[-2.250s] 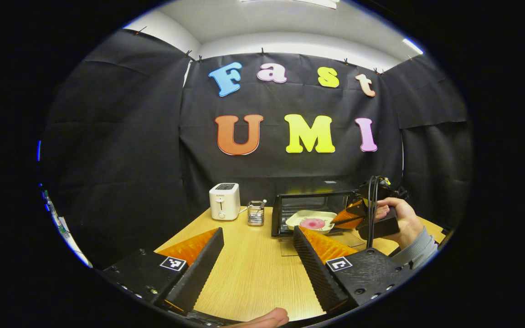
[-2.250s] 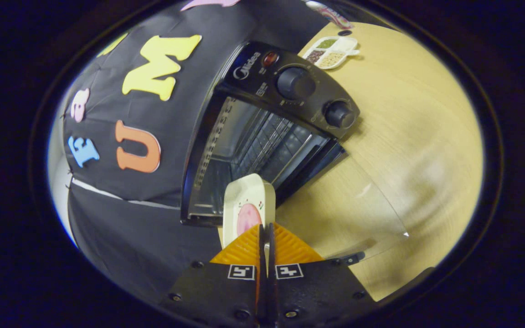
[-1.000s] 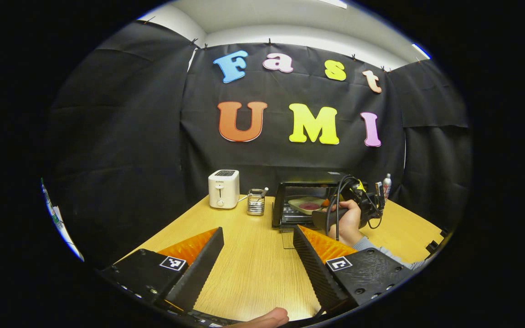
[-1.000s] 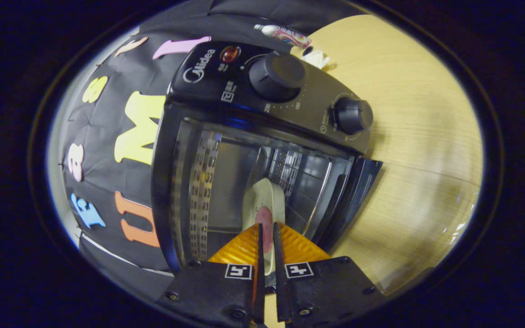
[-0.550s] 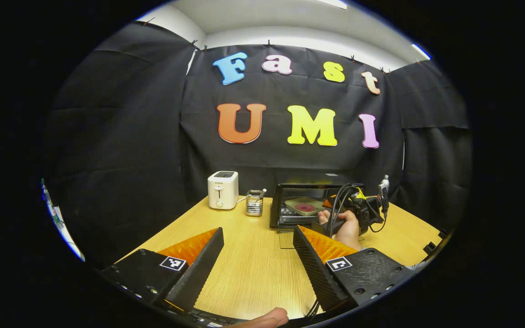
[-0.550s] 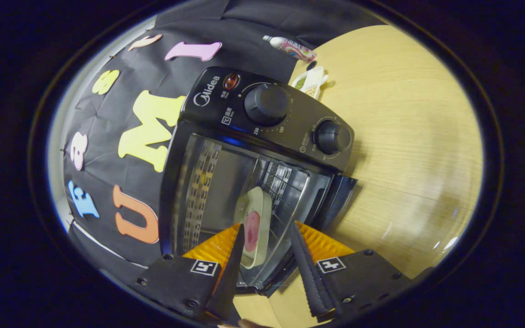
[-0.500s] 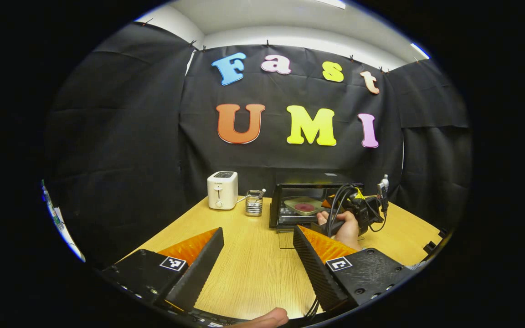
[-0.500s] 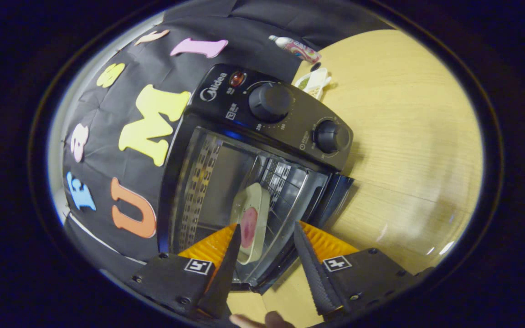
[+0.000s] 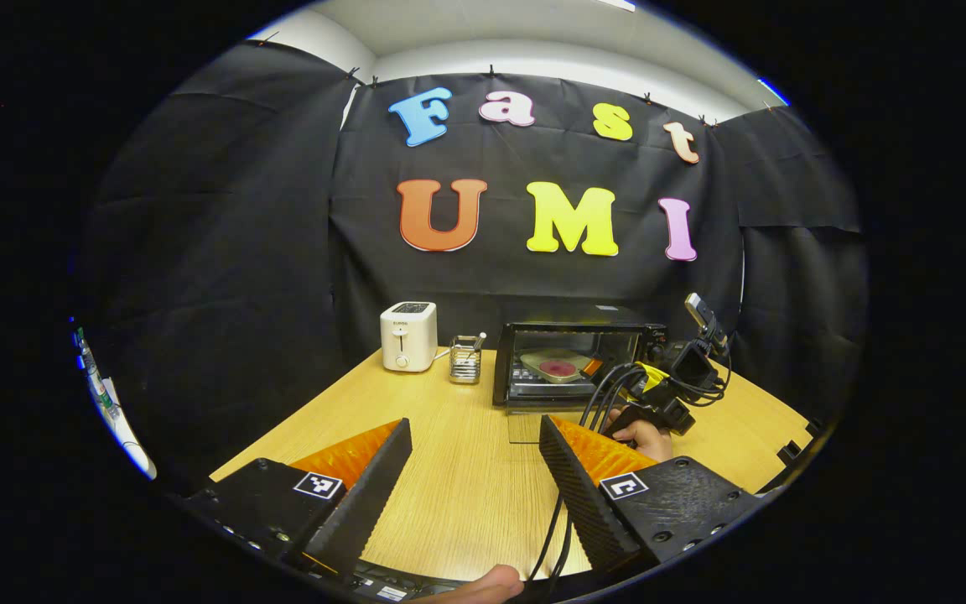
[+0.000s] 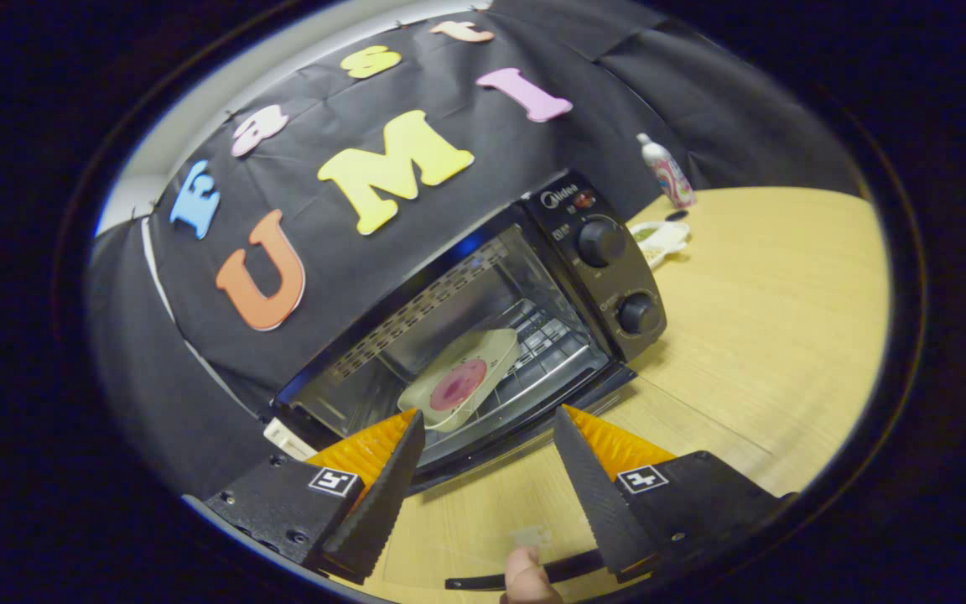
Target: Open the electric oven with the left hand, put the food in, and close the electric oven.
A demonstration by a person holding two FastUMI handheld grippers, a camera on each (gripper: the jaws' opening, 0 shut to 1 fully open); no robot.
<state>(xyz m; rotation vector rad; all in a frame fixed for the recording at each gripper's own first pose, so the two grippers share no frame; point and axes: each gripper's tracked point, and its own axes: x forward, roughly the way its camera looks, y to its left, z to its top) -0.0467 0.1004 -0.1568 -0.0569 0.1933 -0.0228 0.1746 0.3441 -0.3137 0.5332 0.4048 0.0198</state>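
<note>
The black electric oven (image 10: 483, 327) stands open near the far edge of my pale wooden worktop (image 10: 768, 335), its glass door (image 10: 617, 470) folded down flat in front of it. The cream rectangular dish with the round pink food (image 10: 459, 379) sits inside on the wire rack (image 10: 546, 348), free of my tools. So by my reckoning opening and loading are done, and closing the door is all that is left.

My right tongs (image 10: 483, 470) are spread wide and hold nothing; they hover just in front of the oven mouth, above the lowered door, touching neither dish nor rack as far as I can tell.

My left tongs (image 9: 470, 478) are also wide apart and empty, low over the near edge of the worktop, well apart from the oven (image 9: 575, 356). From there I see my other hand (image 9: 642, 436) with its tool near the door. I judge the left tongs must travel forward to the door's front edge to lift it shut.
</note>
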